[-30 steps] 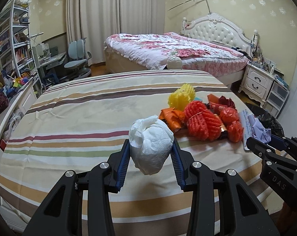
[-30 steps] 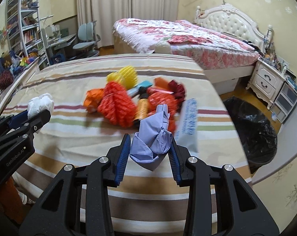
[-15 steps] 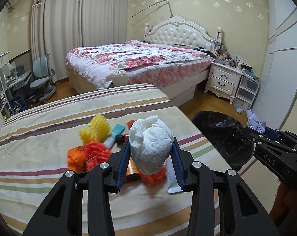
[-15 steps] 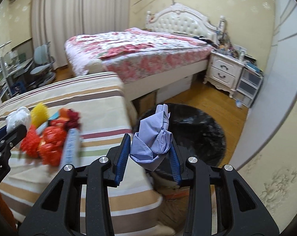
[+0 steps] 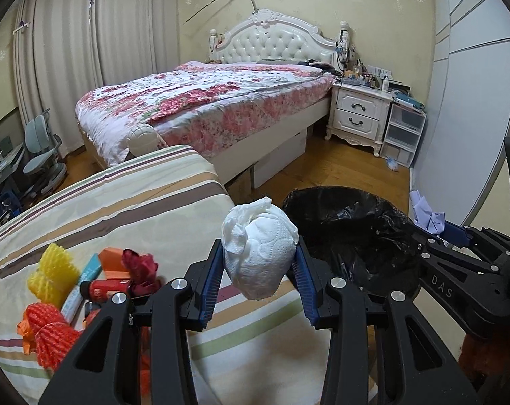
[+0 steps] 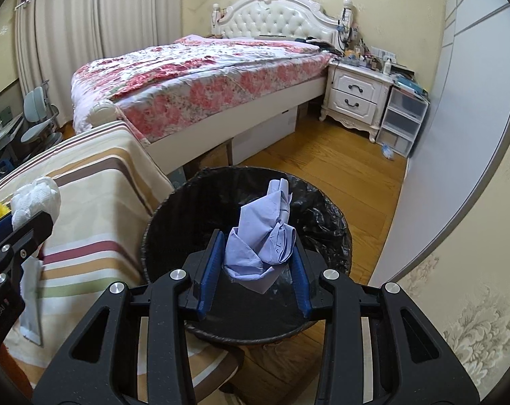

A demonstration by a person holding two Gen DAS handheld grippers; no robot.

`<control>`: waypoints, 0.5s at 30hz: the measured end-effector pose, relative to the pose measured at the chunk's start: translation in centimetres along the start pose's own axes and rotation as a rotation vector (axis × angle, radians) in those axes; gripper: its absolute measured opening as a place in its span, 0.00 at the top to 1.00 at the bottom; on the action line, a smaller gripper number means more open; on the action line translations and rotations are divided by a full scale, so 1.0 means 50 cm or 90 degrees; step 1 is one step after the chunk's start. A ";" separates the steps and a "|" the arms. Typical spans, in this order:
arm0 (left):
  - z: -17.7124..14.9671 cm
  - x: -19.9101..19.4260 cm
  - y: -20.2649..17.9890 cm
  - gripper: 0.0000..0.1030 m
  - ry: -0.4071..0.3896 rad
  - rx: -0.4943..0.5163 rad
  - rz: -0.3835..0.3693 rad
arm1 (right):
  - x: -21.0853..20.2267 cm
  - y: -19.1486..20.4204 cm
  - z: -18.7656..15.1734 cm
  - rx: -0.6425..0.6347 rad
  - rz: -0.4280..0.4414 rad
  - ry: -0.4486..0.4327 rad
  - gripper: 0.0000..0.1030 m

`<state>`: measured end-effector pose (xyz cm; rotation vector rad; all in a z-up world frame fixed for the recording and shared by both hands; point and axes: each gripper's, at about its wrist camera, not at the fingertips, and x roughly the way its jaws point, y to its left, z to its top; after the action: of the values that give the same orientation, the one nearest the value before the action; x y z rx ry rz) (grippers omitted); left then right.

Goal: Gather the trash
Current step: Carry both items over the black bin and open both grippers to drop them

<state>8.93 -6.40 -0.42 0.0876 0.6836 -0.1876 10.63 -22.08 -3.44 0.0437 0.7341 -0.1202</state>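
Only readable stuff: "DAS" in pale letters on the right gripper (image 5: 457, 233), and partly cut-off "...nRobot.AI" on the left gripper (image 6: 5, 233).

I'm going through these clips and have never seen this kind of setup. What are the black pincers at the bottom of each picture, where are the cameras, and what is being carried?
There is no robot here: a person holds a two-finger gripper in each hand, and each carries a wide-angle camera looking forward along its fingers. One picture comes from the left gripper, which is shut on a wad of white tissue above the edge of a striped bed cover. The other comes from the right gripper, shut on a crumpled purple paper right over a black-lined trash bin on the floor. Left on the cover are yellow foam netting, orange foam netting and other wrappers.
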 end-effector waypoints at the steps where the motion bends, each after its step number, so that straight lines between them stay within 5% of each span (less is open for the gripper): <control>1: 0.005 0.011 -0.007 0.60 0.004 0.002 0.000 | 0.006 -0.004 0.002 0.004 0.001 0.001 0.64; 15: 0.038 0.115 -0.066 0.60 0.043 0.013 0.015 | 0.066 -0.059 0.015 0.039 0.001 0.022 0.64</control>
<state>13.78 -10.75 -2.66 0.1220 0.7471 -0.1693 13.21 -25.39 -5.10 0.1054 0.7649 -0.1413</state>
